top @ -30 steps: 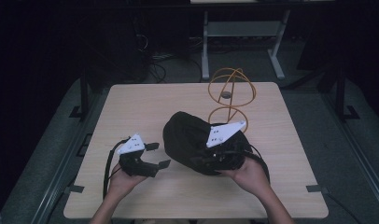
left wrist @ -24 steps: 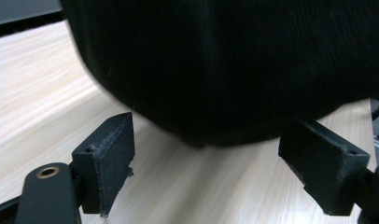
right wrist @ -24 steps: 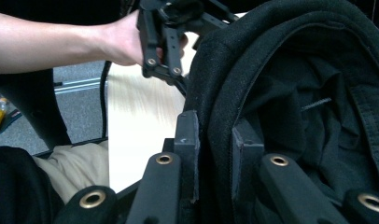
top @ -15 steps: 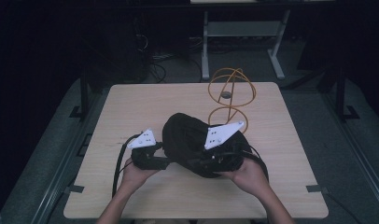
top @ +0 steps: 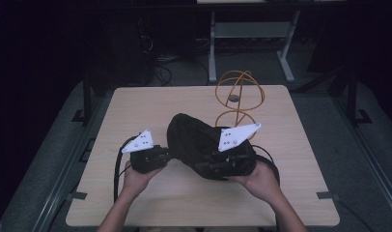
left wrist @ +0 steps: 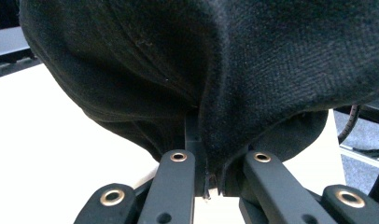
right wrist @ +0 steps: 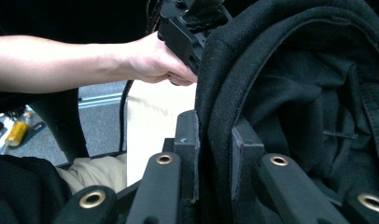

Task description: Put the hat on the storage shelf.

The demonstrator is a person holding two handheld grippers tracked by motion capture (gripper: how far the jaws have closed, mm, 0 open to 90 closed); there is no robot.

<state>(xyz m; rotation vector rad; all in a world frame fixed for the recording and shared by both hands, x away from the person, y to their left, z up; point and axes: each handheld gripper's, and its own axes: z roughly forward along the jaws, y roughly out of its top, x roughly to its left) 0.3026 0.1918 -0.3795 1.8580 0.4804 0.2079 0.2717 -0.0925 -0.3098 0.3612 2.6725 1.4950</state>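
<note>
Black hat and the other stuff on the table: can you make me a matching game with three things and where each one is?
1. black hat
2. orange wire stand
3. left gripper

a. stands at the table's far side
b. pinched on both sides
c. has just closed on the hat's left edge

Pairs: 1-b, 2-a, 3-c

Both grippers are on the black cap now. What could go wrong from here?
1. The left gripper, whose jaws have just been closing, pinches only a thin fold of the cap; a pull may slip it free.
2. The wire stand stands close behind the cap; lifting or swinging the cap backward might knock it.
</note>
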